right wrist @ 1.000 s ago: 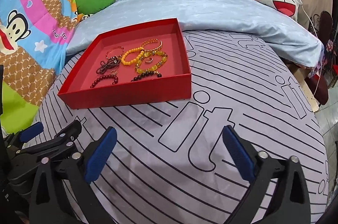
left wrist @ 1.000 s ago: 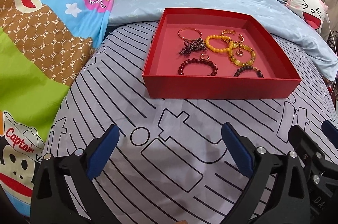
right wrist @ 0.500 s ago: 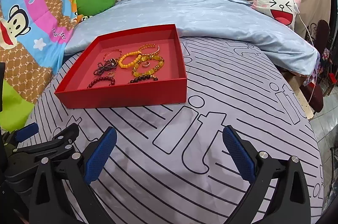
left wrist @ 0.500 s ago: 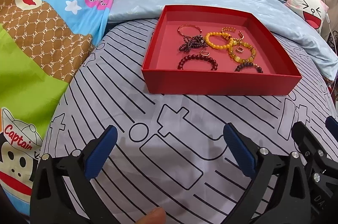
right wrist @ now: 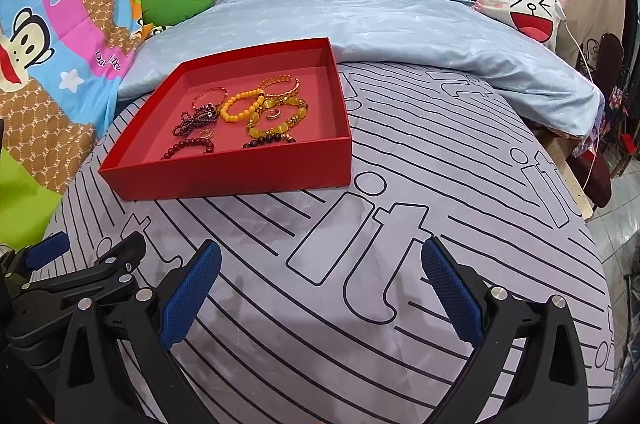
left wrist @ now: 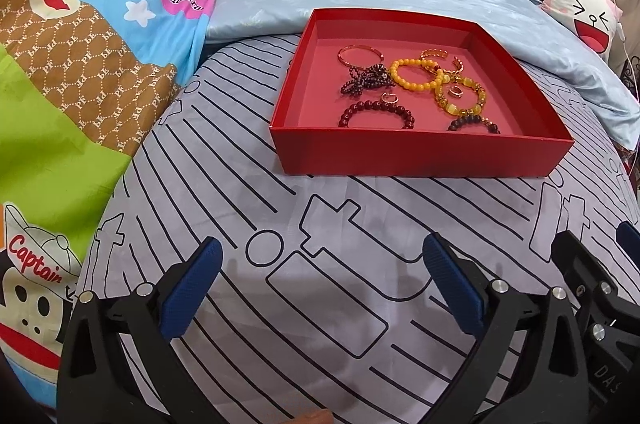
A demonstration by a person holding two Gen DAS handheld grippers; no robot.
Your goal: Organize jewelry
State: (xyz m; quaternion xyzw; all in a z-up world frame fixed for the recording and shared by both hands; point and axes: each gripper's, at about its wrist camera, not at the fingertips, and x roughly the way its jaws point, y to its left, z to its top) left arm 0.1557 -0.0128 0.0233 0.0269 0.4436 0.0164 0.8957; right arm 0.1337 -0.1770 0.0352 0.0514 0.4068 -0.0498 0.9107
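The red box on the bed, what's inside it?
The red box holds beaded bracelets, dark red and yellow, gold bangles and small rings. Its near wall hides the floor strip just behind it.

The left gripper [left wrist: 318,274] and the right gripper [right wrist: 320,274] hover side by side above the near part of the bed. Both have their blue-padded jaws spread wide, empty, pointing toward the far edge.

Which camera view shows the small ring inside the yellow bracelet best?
The left wrist view. There the ring is nearer and larger, and it lies clearly inside the yellow bracelet in the red box. The right wrist view shows the same ring smaller and from the side, so its shape is harder to read.
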